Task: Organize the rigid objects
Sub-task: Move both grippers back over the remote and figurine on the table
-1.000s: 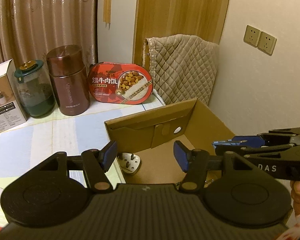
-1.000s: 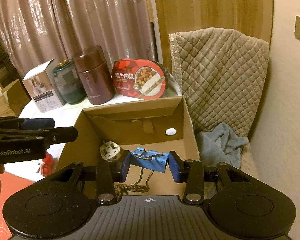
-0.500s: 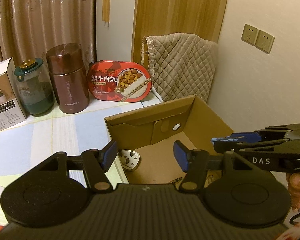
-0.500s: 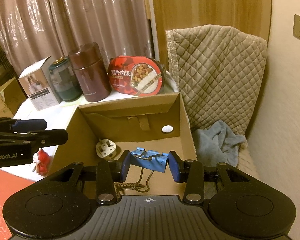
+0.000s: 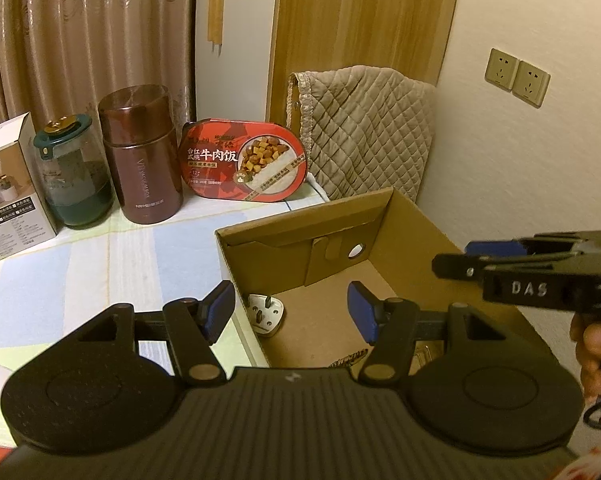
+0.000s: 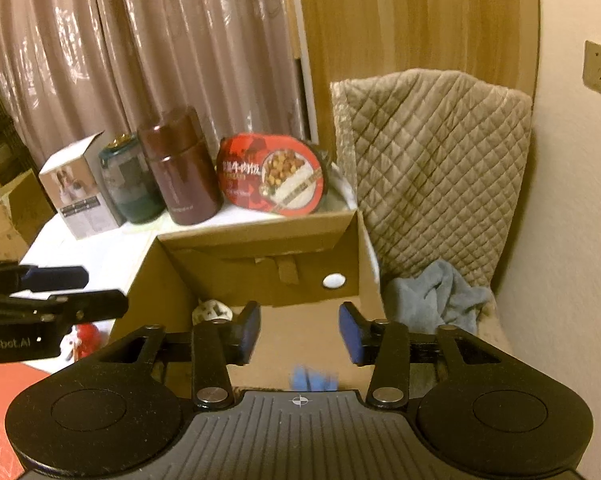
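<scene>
- The right gripper [image 6: 299, 334] hangs over the near end of an open cardboard box [image 6: 256, 240], and its blue-padded jaws are opening with nothing between the pads.
- Just below those jaws a blue binder clip [image 6: 312, 380] shows as a blurred blue shape over the box floor, clear of both pads; whether it has landed I cannot tell.
- The left gripper [image 5: 290, 312] is held over the box's near left corner, its jaws standing apart and empty.
- A white wall plug [image 5: 265, 314] lies on the box floor against the left wall, prongs up.
- Part of a striped cord or strap [image 5: 350, 358] peeks out on the floor nearer still, mostly hidden behind the left gripper.
- A person's hand [image 5: 594, 344] grips the handle of the right gripper at the right edge of the left wrist view.
- The box sits at the right end of a table [image 5: 100, 264] covered in a pale checked cloth.
- Along the table's far edge, from left to right, stand a white carton [image 5: 8, 196], a green glass jar [image 5: 74, 184], a brown vacuum flask [image 5: 142, 156] and a red ready-meal tray [image 5: 244, 162] propped on its side.
- To the right of the box is a chair under a quilted beige cover [image 6: 432, 160], with a grey towel [image 6: 436, 296] crumpled on its seat.
</scene>
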